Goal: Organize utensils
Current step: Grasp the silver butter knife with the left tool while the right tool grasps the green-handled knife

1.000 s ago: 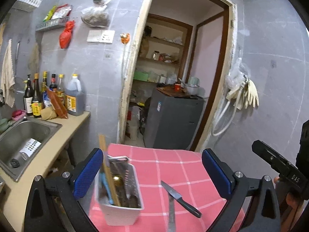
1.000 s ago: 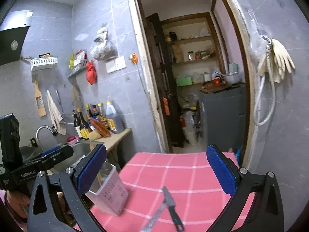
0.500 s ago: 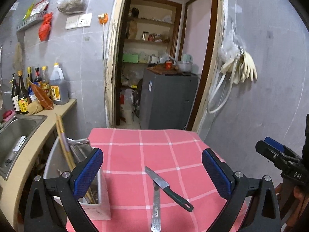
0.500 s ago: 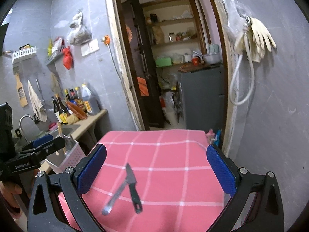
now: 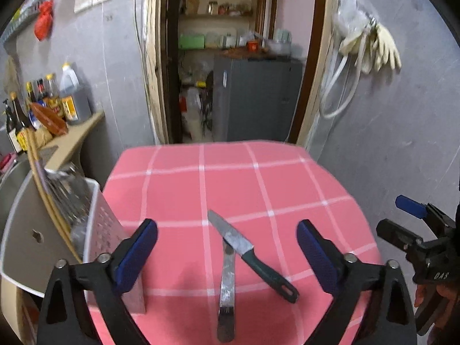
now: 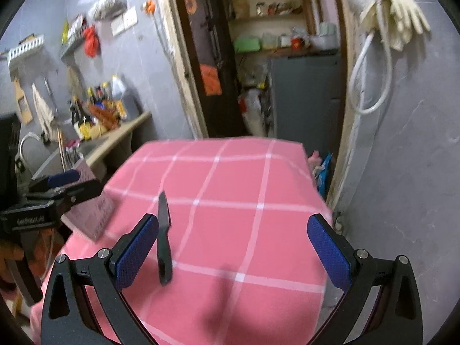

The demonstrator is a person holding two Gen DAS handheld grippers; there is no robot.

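A dark-handled knife [image 5: 247, 251] lies on the pink checked tablecloth [image 5: 230, 178], its blade crossing a flat metal utensil [image 5: 227, 287]. My left gripper [image 5: 227, 247] hovers over both; its jaws are closing but still wide, and the pads touch nothing. A white perforated utensil holder [image 5: 97, 224] with chopsticks and metal utensils stands at the table's left edge. My right gripper [image 6: 233, 247] is open over the cloth, with the knife [image 6: 164, 247] just inside its left finger [image 6: 138, 247]. Each gripper shows in the other's view: the right one [image 5: 402, 218] and the left one [image 6: 69, 185].
Left of the table, a counter [image 5: 74, 141] carries sauce bottles [image 5: 69, 97] and a sink. Beyond the table's far edge, a doorway opens onto a grey cabinet [image 5: 256, 97]. Gloves [image 5: 376, 49] and a hose hang on the right wall. A person's hand [image 5: 431, 302] holds the right gripper.
Both cameras have dropped and tipped down toward the table. The knife and metal utensil now lie between my left fingers, the holder has slid to the view's left, and the left jaws have narrowed slightly.
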